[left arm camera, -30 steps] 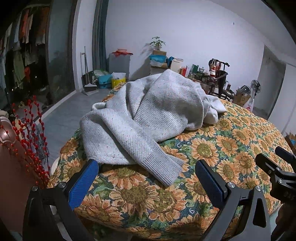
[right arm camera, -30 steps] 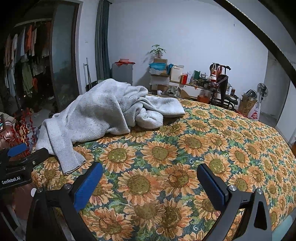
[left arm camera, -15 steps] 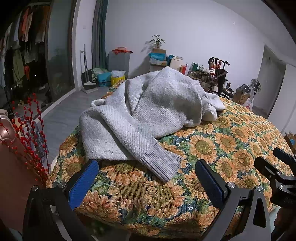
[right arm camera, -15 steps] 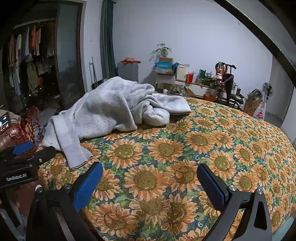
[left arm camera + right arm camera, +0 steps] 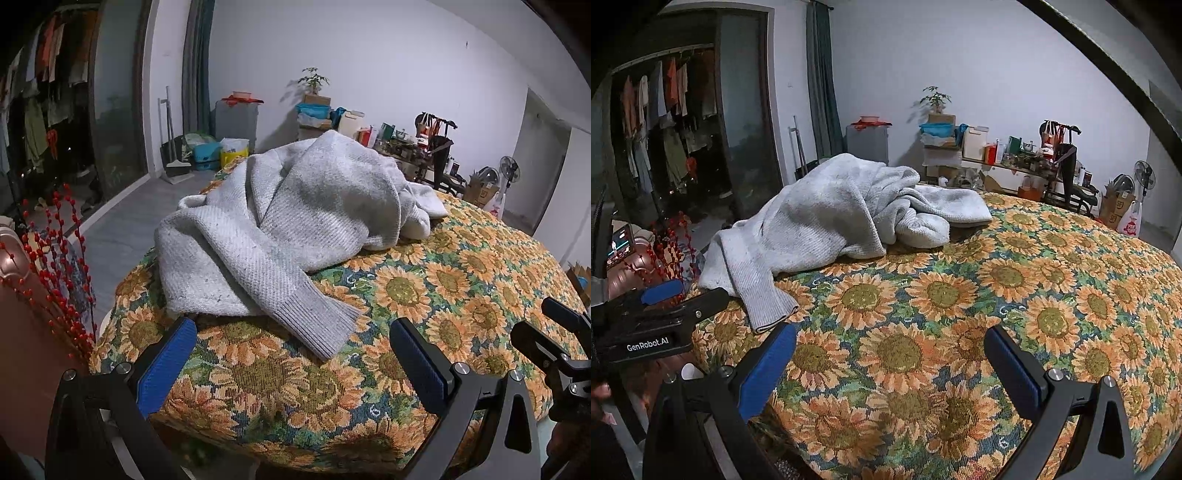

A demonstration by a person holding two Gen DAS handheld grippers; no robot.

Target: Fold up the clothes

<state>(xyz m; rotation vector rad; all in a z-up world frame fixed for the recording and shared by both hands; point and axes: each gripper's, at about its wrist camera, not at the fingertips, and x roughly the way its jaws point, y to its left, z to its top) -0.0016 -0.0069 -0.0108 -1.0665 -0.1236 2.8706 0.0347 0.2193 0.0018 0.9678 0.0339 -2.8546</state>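
A light grey knit sweater (image 5: 295,221) lies crumpled in a heap on a round table with a sunflower cloth (image 5: 461,280). One ribbed sleeve cuff (image 5: 325,328) reaches toward the near edge. My left gripper (image 5: 291,358) is open and empty, just short of that cuff. The sweater also shows in the right wrist view (image 5: 827,218) at the far left of the table (image 5: 1015,295). My right gripper (image 5: 890,365) is open and empty above bare cloth, to the right of the cuff (image 5: 768,314). The left gripper (image 5: 661,306) shows at that view's left edge.
A branch of red berries (image 5: 55,266) stands left of the table, beside a brown chair back (image 5: 14,258). A hanging wardrobe (image 5: 665,122), a plant (image 5: 314,79), cluttered shelves (image 5: 1015,155) and a fan (image 5: 1143,181) line the room behind.
Both grippers have drawn back and lowered a little, so more of the table's near edge shows. The sweater has not moved. Both stay open.
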